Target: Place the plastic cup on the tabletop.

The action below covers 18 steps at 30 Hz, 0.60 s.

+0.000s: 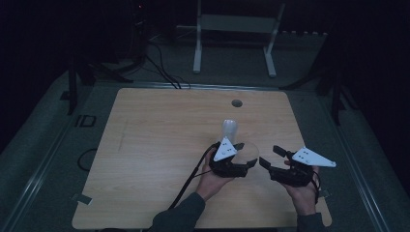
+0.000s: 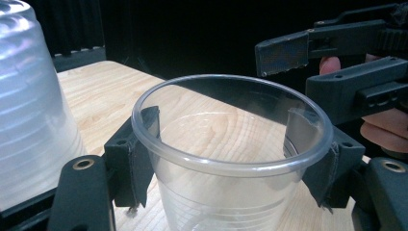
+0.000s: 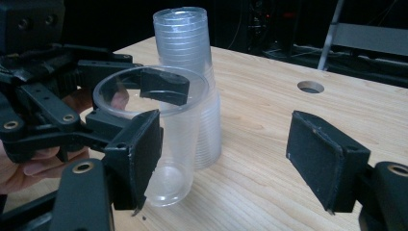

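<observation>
A single clear plastic cup (image 2: 226, 192) stands upright between the jaws of my left gripper (image 2: 231, 159), whose pads press on its two sides just under the rim. In the high view that cup (image 1: 252, 151) is near the table's middle, with the left gripper (image 1: 243, 157) around it. A stack of upturned clear cups (image 1: 228, 129) stands just behind it, also seen as the stack (image 3: 190, 57). My right gripper (image 3: 231, 163) is open and holds nothing, its jaws level with the held cup (image 3: 166, 159). In the high view the right gripper (image 1: 270, 155) sits just right of the cup.
The wooden table (image 1: 154, 145) has a round hole (image 1: 236, 103) near its far edge. A white metal frame (image 1: 237, 24) stands on the floor behind the table, with cables (image 1: 159, 63) beside it. Dark surroundings lie beyond.
</observation>
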Available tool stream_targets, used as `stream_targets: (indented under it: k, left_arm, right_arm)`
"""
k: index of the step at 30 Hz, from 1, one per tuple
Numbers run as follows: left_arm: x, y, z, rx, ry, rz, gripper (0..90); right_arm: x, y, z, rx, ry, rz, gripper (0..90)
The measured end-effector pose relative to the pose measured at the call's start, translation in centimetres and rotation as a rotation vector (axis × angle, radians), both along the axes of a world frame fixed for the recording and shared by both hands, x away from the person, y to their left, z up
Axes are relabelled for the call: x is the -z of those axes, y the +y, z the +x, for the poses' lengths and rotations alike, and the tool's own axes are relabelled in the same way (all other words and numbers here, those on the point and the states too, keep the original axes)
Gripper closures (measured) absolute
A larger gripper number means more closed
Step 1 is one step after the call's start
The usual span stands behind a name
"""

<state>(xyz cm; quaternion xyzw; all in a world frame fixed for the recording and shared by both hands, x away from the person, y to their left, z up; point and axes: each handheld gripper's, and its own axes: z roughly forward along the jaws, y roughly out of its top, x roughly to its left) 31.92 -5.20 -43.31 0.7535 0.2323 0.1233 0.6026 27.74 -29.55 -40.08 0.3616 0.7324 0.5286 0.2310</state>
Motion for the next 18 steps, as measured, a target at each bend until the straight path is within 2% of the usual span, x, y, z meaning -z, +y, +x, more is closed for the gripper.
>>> stream_targets:
  k: [18]
  left_arm:
    - [1.4,-0.6,0.1,0.006,0.009,0.003,29.3]
  right_arm:
    - [-0.1,-0.1,0.0,0.001,-0.005,0.001,27.8]
